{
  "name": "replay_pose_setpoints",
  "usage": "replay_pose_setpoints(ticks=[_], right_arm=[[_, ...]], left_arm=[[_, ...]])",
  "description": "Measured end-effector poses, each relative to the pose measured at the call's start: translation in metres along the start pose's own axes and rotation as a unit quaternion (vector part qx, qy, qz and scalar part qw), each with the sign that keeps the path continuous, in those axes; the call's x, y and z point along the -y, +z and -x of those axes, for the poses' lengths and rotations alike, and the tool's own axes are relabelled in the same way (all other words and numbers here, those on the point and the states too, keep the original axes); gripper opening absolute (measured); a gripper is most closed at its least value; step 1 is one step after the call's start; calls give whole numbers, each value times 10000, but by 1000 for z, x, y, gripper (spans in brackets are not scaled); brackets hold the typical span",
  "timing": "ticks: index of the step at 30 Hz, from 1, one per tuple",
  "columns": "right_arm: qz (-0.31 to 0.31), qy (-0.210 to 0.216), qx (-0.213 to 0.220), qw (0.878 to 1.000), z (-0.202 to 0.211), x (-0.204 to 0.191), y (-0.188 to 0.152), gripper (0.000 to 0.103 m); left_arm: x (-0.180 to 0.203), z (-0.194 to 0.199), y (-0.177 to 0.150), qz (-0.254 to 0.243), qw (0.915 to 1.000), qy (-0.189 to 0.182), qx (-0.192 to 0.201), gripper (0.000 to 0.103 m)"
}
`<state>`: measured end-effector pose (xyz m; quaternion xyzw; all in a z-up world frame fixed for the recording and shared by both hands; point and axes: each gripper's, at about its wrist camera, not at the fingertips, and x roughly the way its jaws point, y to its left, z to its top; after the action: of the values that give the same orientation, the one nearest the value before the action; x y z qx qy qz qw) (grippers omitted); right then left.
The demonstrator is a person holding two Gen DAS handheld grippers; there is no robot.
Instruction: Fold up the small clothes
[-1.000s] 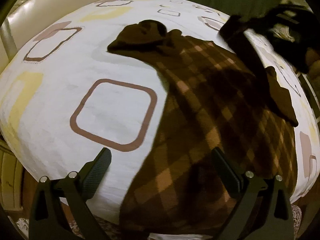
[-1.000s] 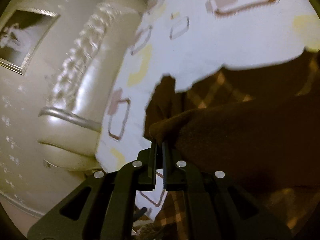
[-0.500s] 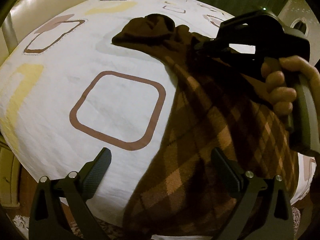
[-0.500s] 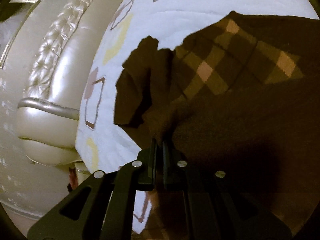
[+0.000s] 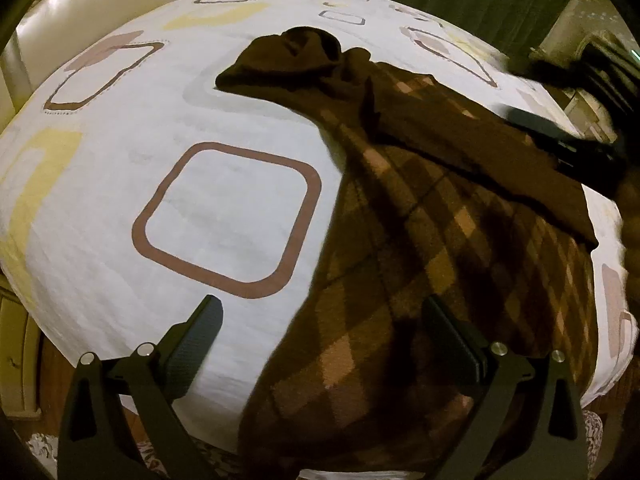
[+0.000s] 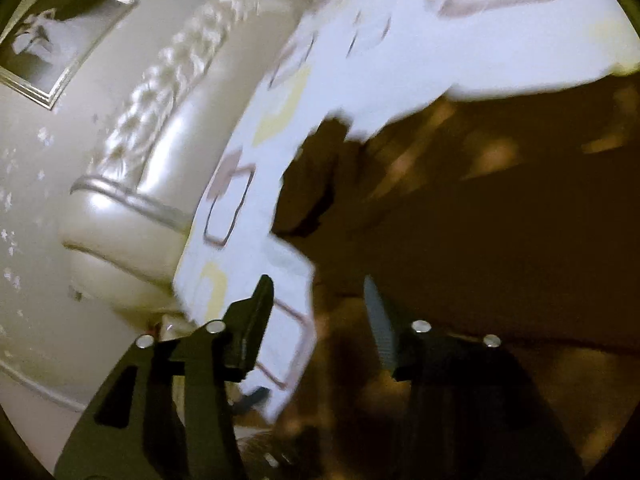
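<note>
Bed with a white sheet (image 5: 120, 184) printed in brown and yellow rounded squares, padded cream headboard (image 6: 168, 128) and a framed picture (image 6: 52, 36) on the wall behind it. Brown argyle sweater (image 5: 420, 264) lies spread on the sheet, one plain brown sleeve (image 5: 472, 152) folded diagonally across its body. Left gripper (image 5: 320, 340) hovers at the sweater's near hem, jaws wide apart, holding nothing; right gripper (image 6: 320, 308) also spread and empty over the sweater's edge, view motion-blurred.
</note>
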<state>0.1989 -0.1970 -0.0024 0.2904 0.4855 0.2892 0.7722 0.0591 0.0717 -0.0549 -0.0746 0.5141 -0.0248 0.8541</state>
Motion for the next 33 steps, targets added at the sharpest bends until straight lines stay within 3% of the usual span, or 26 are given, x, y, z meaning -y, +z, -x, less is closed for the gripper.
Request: replay_pose_setpoints(ticks=[1, 4, 6, 8, 11, 16, 18, 20, 28, 33], right_arm=[[-12, -113, 180, 9998, 19, 8, -3, 50], [-115, -999, 988, 9900, 92, 51, -12, 51], [-300, -1835, 1469, 9715, 134, 87, -19, 54], [-806, -2251, 1599, 9577, 157, 128, -25, 54], [-1402, -2050, 1514, 9568, 162, 174, -37, 54], [-1697, -1748, 1320, 9608, 141, 199, -45, 50], [-1698, -1793, 1282, 9605, 134, 201, -48, 25], [-1665, -1796, 1211, 9620, 131, 204, -48, 9], [-1776, -1846, 1411, 9563, 138, 218, -52, 5], [-1532, -1981, 1326, 9590, 136, 211, -51, 6]], left_arm=[[0, 0, 0, 0, 10000, 11, 2, 99], [2, 0, -1, 3, 10000, 27, -12, 99], [5, 1, -1, -19, 10000, 39, -3, 99], [7, 1, -1, -39, 10000, 47, 4, 99], [12, 1, -1, -99, 9999, 77, -5, 99], [13, 2, -2, -127, 9998, 158, -33, 99], [12, 2, -2, -127, 9998, 178, -32, 99], [11, 3, -2, -112, 9998, 175, -27, 99], [-6, -3, -2, 77, 9996, 225, -130, 99], [-11, -5, -2, 103, 9996, 249, -130, 99]])
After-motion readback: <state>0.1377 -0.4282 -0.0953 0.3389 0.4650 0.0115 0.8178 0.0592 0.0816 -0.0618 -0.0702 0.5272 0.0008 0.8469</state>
